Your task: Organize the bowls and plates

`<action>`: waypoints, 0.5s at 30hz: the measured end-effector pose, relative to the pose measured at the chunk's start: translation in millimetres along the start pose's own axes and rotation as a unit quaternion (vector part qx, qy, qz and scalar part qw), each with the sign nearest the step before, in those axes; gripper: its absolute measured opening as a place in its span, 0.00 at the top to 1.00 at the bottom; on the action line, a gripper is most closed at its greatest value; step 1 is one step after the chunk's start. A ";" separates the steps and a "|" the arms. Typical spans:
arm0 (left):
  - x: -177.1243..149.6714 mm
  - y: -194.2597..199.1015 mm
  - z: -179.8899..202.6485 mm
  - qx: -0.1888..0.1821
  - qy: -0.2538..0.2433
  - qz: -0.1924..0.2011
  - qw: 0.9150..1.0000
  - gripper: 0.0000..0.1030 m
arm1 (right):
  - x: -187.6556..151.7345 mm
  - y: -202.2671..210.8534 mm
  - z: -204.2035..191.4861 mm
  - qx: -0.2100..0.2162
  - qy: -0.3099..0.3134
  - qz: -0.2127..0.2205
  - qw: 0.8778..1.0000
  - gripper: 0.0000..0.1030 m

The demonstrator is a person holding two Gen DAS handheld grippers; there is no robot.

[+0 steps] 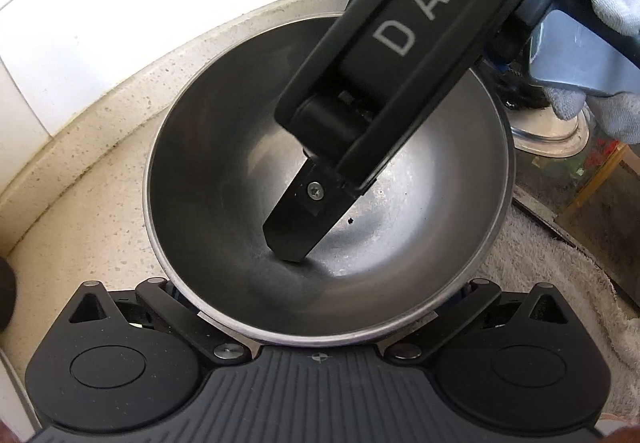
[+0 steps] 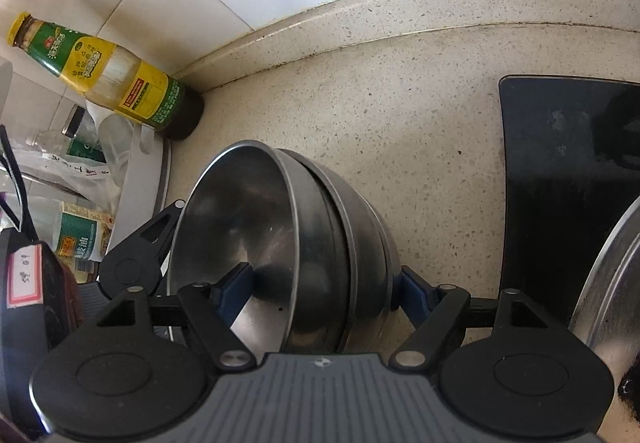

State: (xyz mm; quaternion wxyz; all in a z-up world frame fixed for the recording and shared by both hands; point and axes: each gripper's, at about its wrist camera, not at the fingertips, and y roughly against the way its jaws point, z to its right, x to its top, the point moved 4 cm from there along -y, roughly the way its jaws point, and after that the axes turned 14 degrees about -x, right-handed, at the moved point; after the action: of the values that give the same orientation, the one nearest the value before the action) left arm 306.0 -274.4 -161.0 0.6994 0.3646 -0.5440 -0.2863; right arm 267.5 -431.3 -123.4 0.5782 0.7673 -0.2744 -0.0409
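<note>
I see three nested steel bowls (image 2: 288, 243), dull grey and scuffed, tipped on edge over the speckled desk (image 2: 420, 123), mouths facing left. My right claw (image 2: 320, 295) is clamped across the stack. My left claw (image 1: 320, 323): fingers hidden, cannot tell.

White capitals "DAS" run along the black body of the right tool (image 1: 292, 239), which reaches down into the steel bowl (image 1: 440, 179) in front of the left tool.

Far to the left of the right tool (image 2: 320, 295), a red-bordered white sticker (image 2: 25, 275) on a dark object carries handwritten marks, possibly digits, too unclear to read. The green-and-yellow label on the sauce bottle (image 2: 120, 79), ahead and left against the wall tiles, has Chinese print too small to make out. A closer bottle (image 2: 80, 235) bears Chinese characters ending in "油".
</note>
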 end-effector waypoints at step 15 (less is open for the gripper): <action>11.9 12.2 0.7 0.025 0.014 0.022 0.999 0.00 | 12.1 31.8 -20.0 0.008 0.029 0.053 0.998 0.24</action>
State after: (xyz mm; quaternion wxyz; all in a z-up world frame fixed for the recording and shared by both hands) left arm 308.2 -277.1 -144.4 0.7038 0.3742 -0.5488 -0.2519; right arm 273.4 -425.4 -84.9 0.5810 0.7574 -0.2976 0.0143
